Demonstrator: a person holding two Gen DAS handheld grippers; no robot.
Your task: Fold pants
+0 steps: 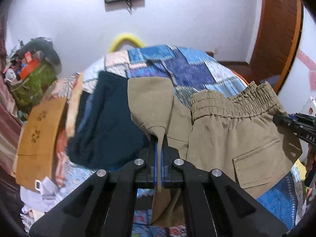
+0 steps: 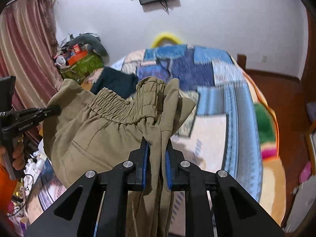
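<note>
Left wrist view: the left gripper (image 1: 159,148) has its blue-padded jaws pressed tight on a thin edge of the khaki cotton pants with a gathered elastic waistband (image 1: 227,130). The pants hang in the air above the blue patchwork bedspread (image 1: 189,67), which serves as landmark here. The right gripper (image 1: 284,121) shows at the right edge, at the pants' far side. To do this lift well, I judge both hands should rise together and keep the waistband taut between them, so the legs hang straight before the pants go down on the bedspread. Left of the bedspread stands a green printed bag (image 1: 32,86), stuffed with an orange box and mixed clutter; a flat tan cardboard sheet (image 1: 39,136) lies nearer.

Right wrist view: the right gripper (image 2: 157,150) is clamped on a thick bunch of the khaki pants (image 2: 102,134), with several layers between the pads. The left gripper (image 2: 51,109) grips the opposite edge. The bunch looks bulky, so a layer may slip. The green bag (image 2: 85,67) sits left of the bedspread (image 2: 217,83), again crammed full.
</note>
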